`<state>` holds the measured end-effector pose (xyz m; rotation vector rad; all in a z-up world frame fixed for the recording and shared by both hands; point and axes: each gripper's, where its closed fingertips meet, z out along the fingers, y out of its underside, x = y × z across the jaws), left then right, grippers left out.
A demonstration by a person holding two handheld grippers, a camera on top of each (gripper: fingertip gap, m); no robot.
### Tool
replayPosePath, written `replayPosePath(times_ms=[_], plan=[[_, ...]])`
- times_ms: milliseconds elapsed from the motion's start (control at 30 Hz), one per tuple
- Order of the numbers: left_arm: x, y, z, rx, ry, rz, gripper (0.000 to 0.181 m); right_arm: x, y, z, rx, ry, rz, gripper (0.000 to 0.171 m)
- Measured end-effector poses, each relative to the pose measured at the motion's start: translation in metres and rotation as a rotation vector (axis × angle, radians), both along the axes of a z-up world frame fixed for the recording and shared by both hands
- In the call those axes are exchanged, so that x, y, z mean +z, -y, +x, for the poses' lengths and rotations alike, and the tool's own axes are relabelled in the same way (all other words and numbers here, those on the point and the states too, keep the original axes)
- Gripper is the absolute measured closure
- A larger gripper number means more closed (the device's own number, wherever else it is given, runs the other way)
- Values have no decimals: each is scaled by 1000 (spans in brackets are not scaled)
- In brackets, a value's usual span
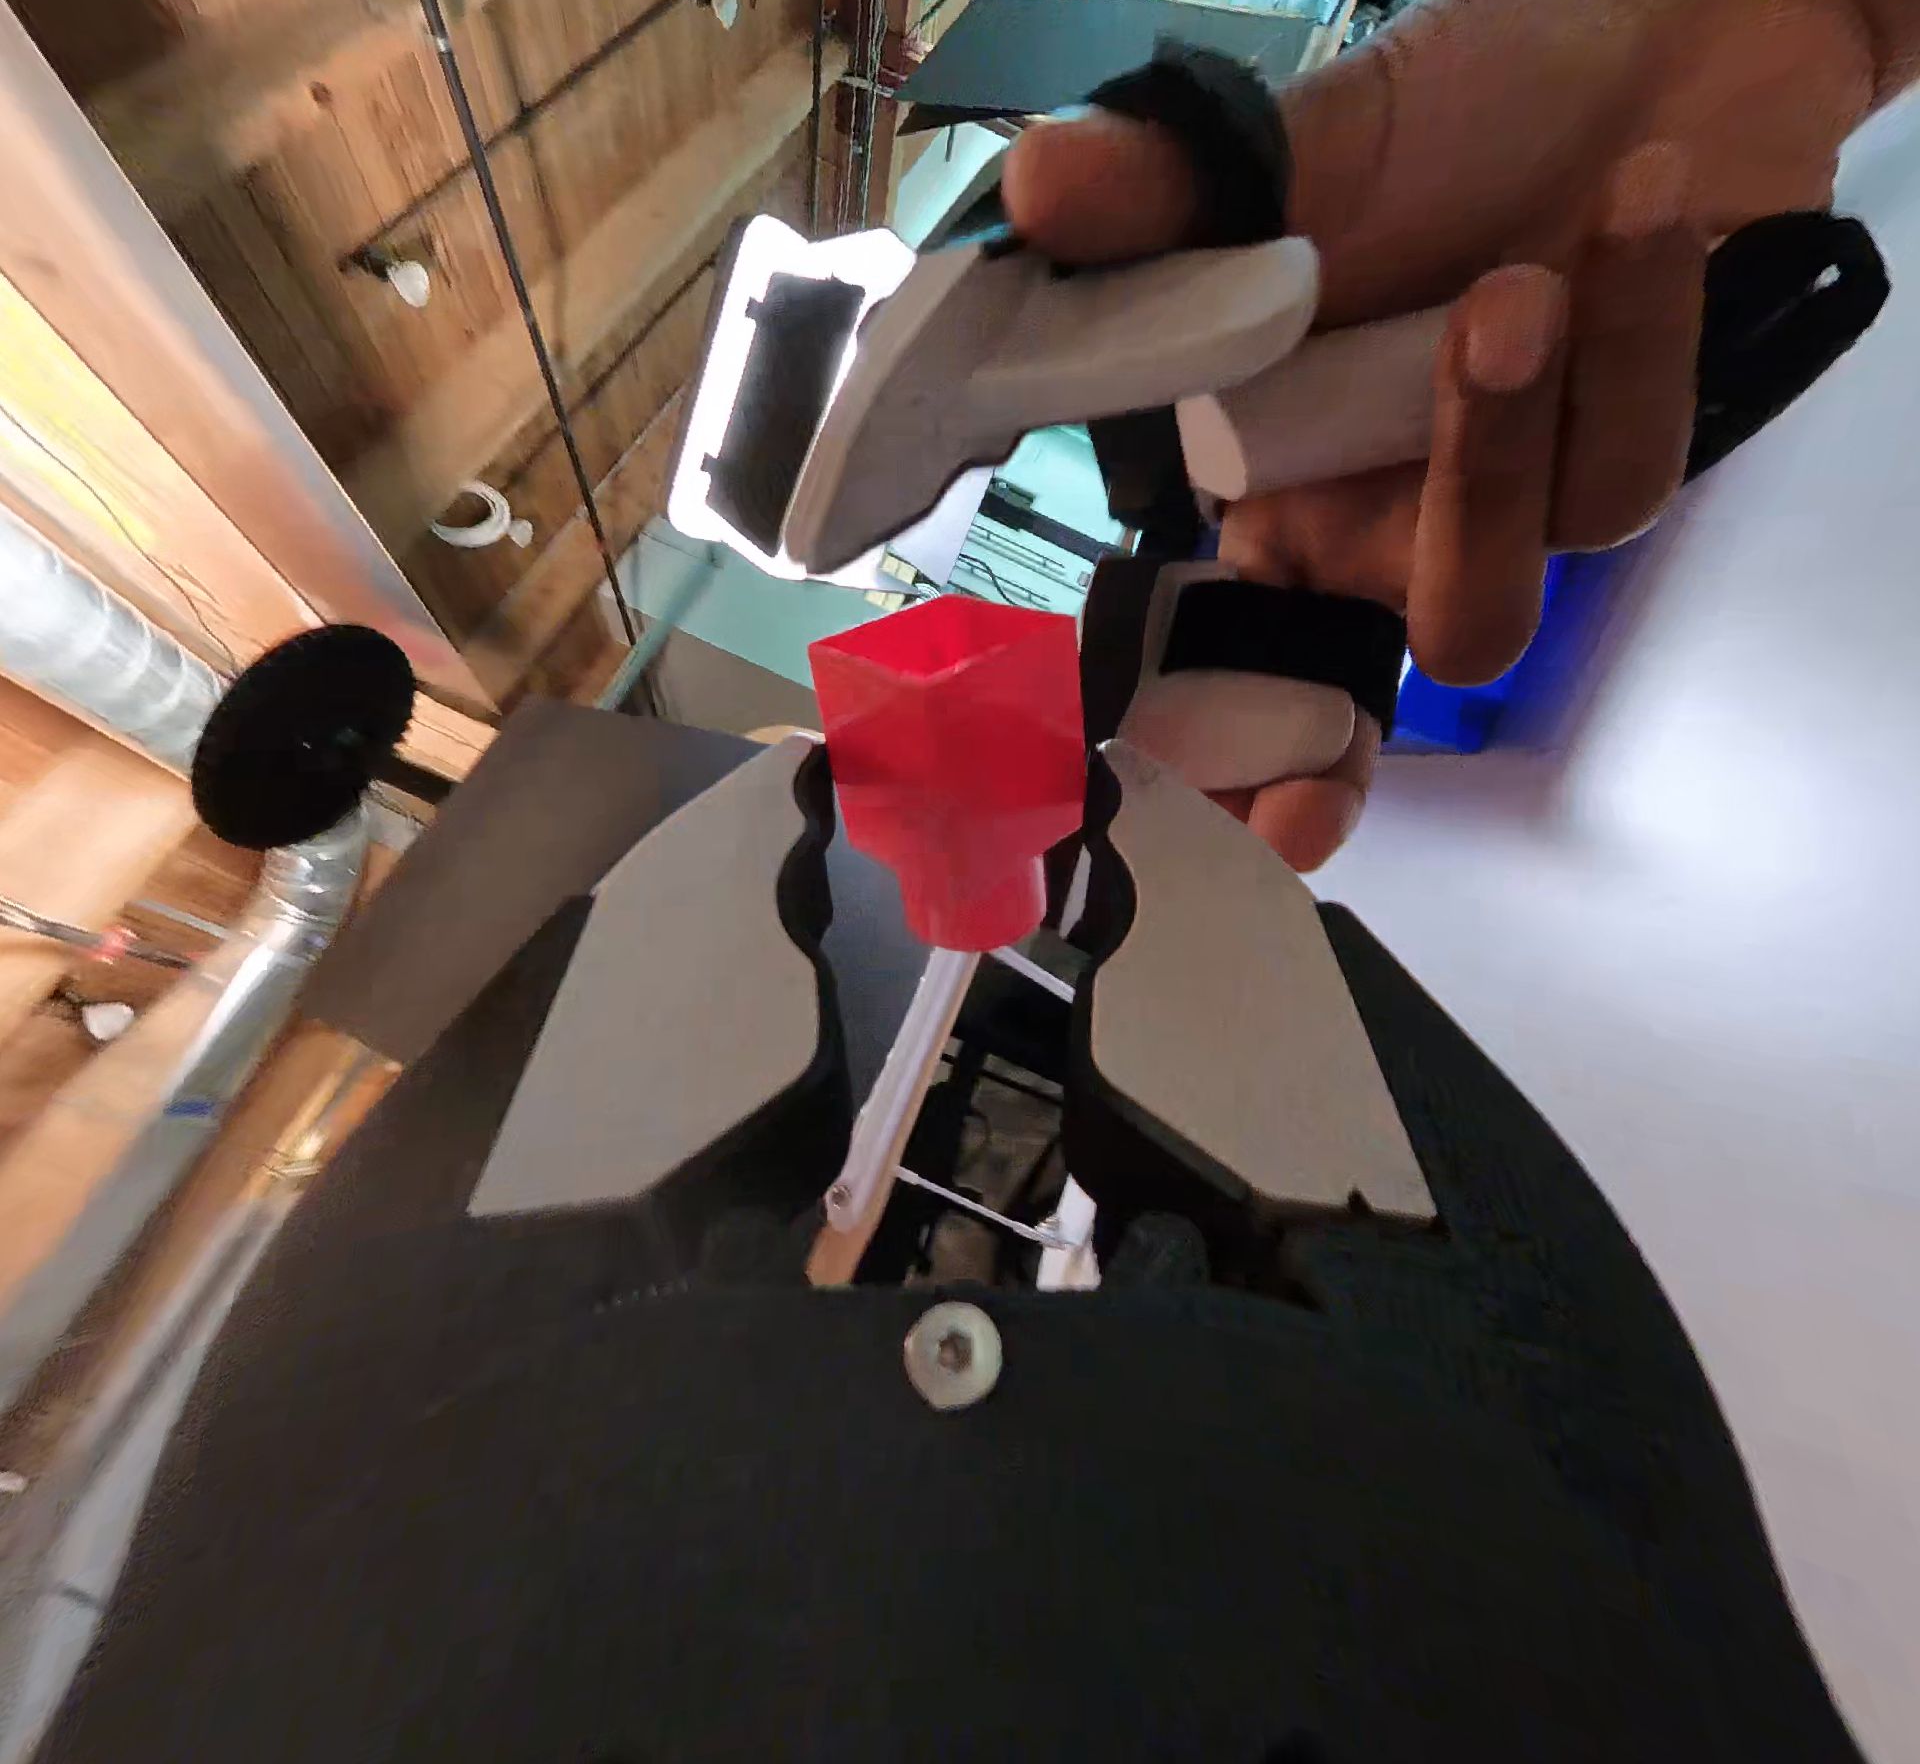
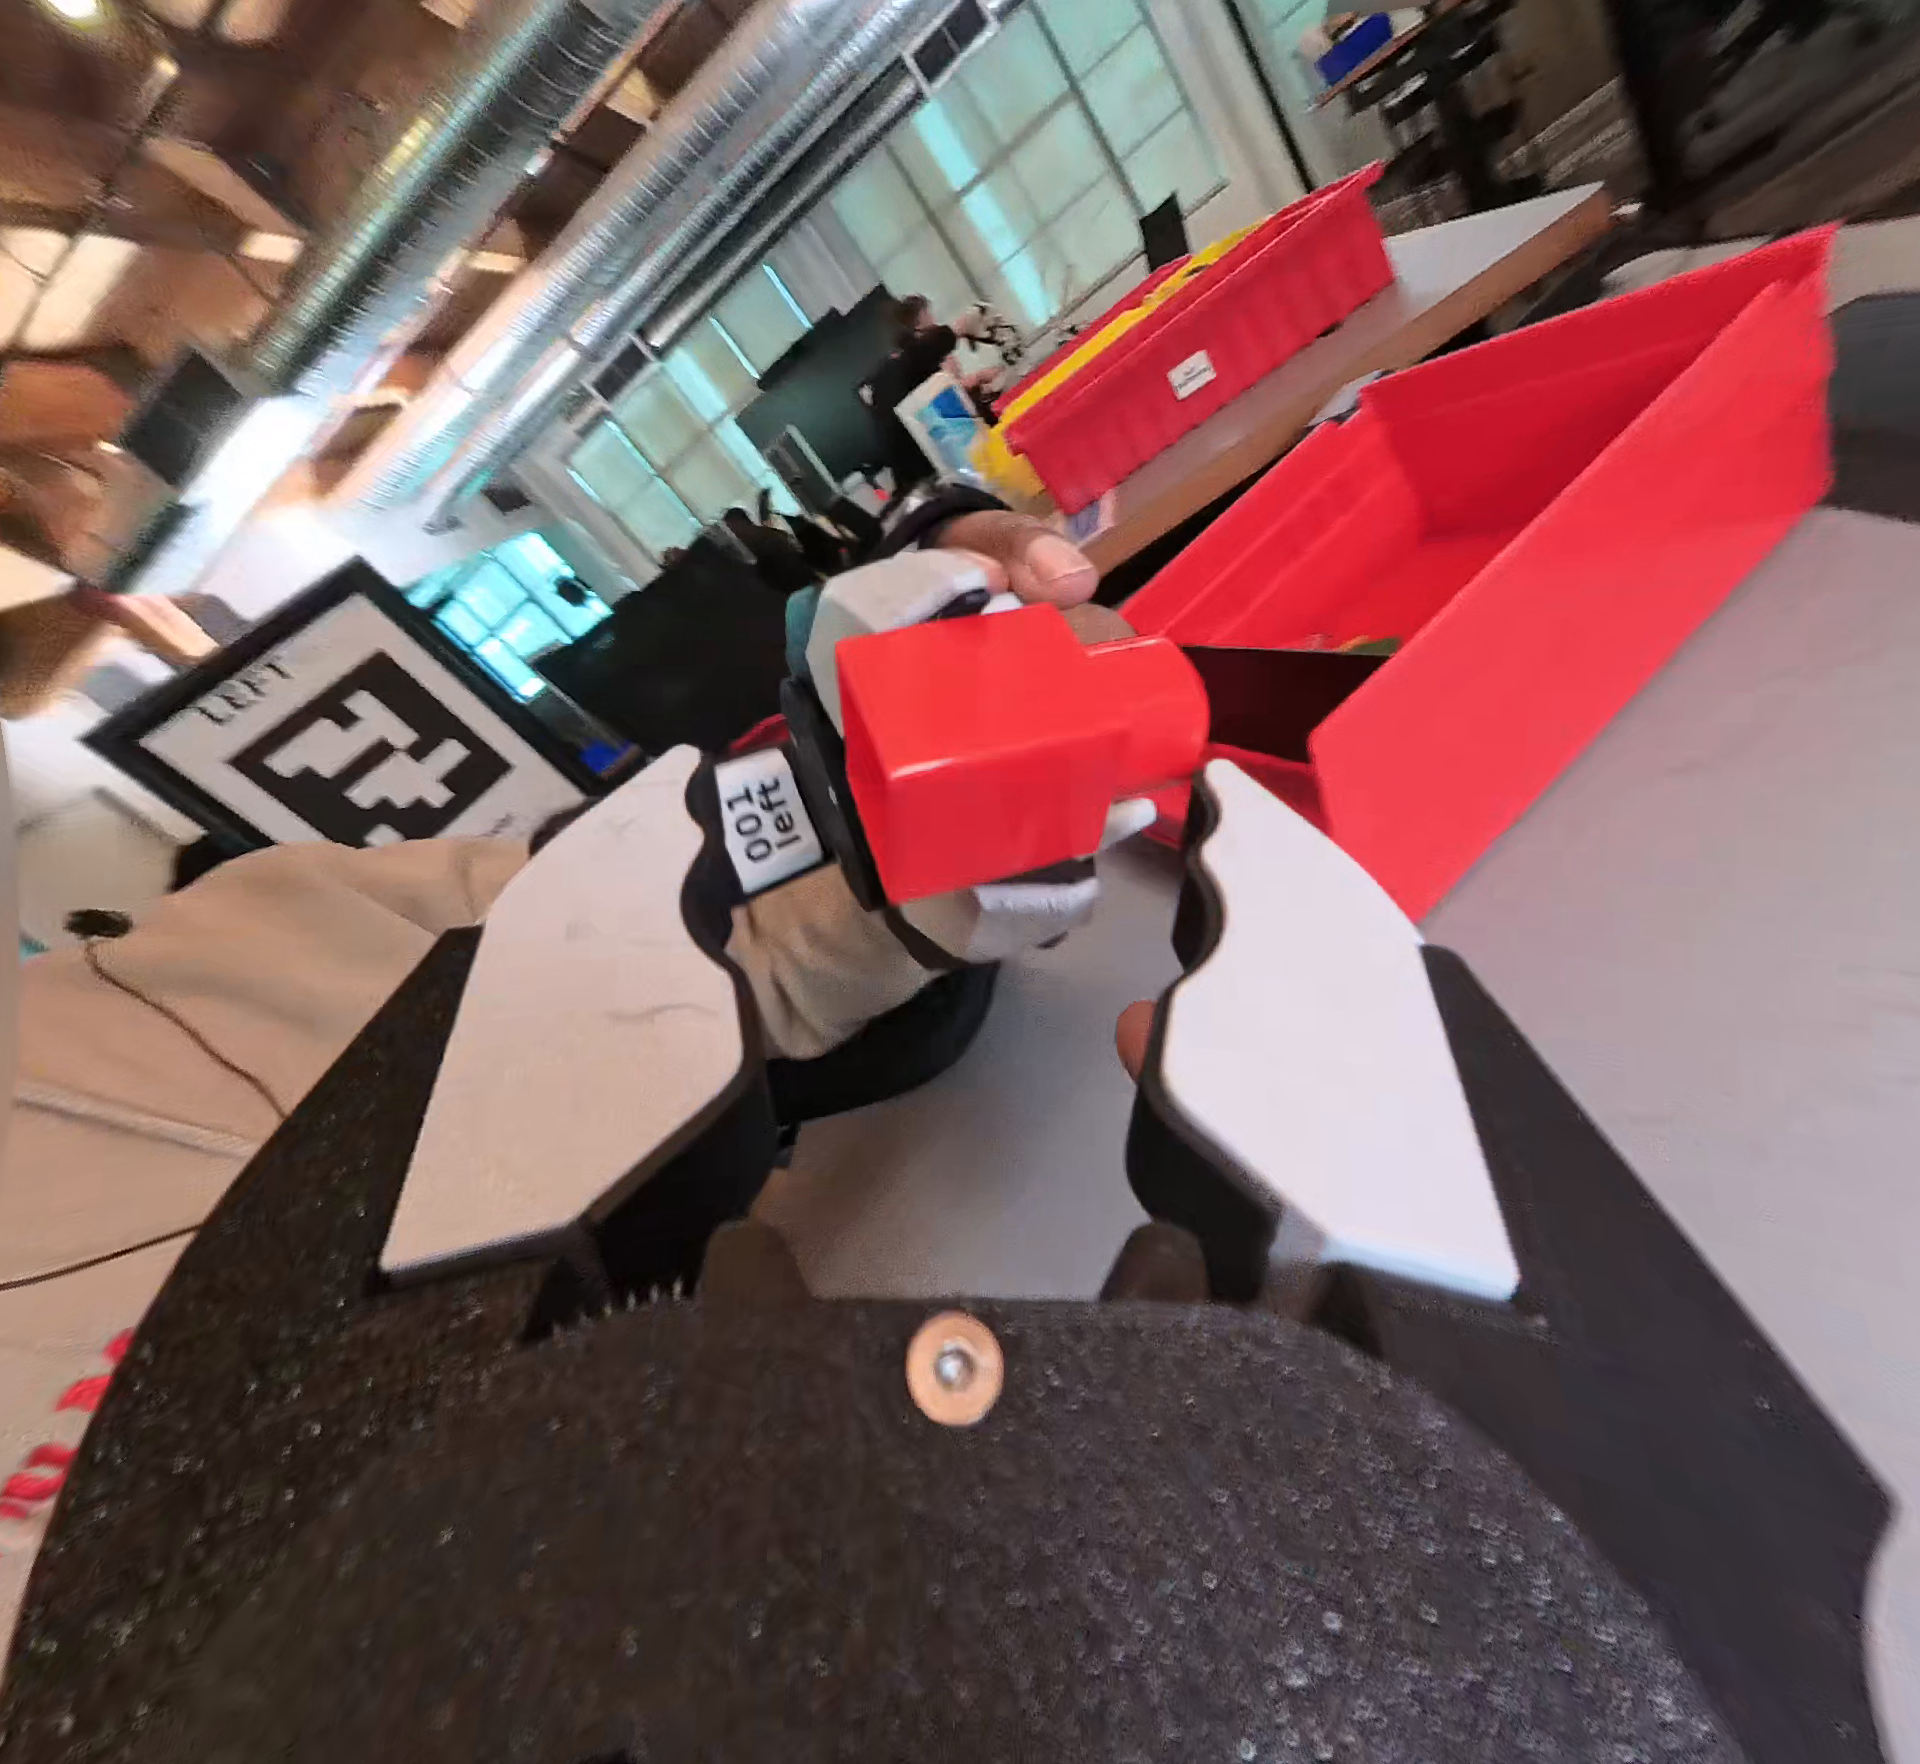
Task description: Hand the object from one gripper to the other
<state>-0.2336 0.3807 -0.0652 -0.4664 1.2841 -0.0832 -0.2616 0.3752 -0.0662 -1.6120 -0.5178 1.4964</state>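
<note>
Left hand-held gripper (image 1: 956,769): clamped on the red block (image 1: 948,758).
Right hand-held gripper (image 2: 940,800): spread wide, block between its fingertips.
Red bin (image 2: 1538,592): on the table (image 2: 1714,935), just behind the block.

Red object (image 1: 951,779): plain glossy red, no pattern. 
Left gripper (image 1: 956,805): grey fingers, black wavy pads, black body. 
Right gripper (image 2: 940,815): white-grey fingers, speckled black body. 
Open bin (image 2: 1558,634) on table: solid red. 
Ribbed bin (image 2: 1216,384) behind: red, yellow beside it. 
Table (image 2: 1704,883): pale grey. 
Marker board (image 2: 343,738): black-and-white blocky pattern. 
Sleeve (image 2: 260,976): beige.
</note>
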Motion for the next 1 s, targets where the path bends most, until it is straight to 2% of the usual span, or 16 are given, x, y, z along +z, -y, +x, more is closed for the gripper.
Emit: replayPosePath(times_ms=[33, 100, 133, 200, 233, 267, 367, 467, 567, 633, 733, 833, 933, 1000], plan=[[-1, 3, 1, 2, -2, 29, 135, -2, 1, -3, 14, -10, -13, 90], [2, 8, 2, -12, 15, 43, 135, -4, 0, -4, 18, -24, -9, 106], [4, 8, 2, -21, 18, 15, 136, -2, 2, -4, 32, -46, 3, 106], [8, 4, -1, -43, 43, -94, 135, 4, 4, -1, 25, -46, 66, 108], [10, 1, -3, -62, 58, -153, 141, 7, 4, 3, -4, -22, 127, 119], [12, -3, -5, -89, 68, -234, 141, 12, 2, 9, -54, 3, 194, 119], [15, -22, -12, -208, 109, -600, 141, 19, -9, 31, -263, 207, 435, 119], [12, -37, -13, -393, 129, -1154, 137, 19, -18, 47, -480, 490, 733, 119], [13, -32, -10, -628, 114, -1646, 129, 10, -22, 47, -603, 803, 1020, 118], [14, -23, -7, -781, 90, -1856, 126, 0, -24, 40, -627, 988, 1180, 118], [3, -9, 0, -830, -19, -1937, 125, -12, -23, 25, -622, 1168, 1363, 119], [-9, 7, 2, -824, -166, -1926, 136, -21, -20, 14, -585, 1243, 1444, 119], [-9, 10, -1, -833, -199, -1876, 142, -21, -17, 9, -557, 1217, 1425, 119], [2, 3, -3, -860, -119, -1857, 142, -13, -17, 11, -571, 1106, 1297, 119]])
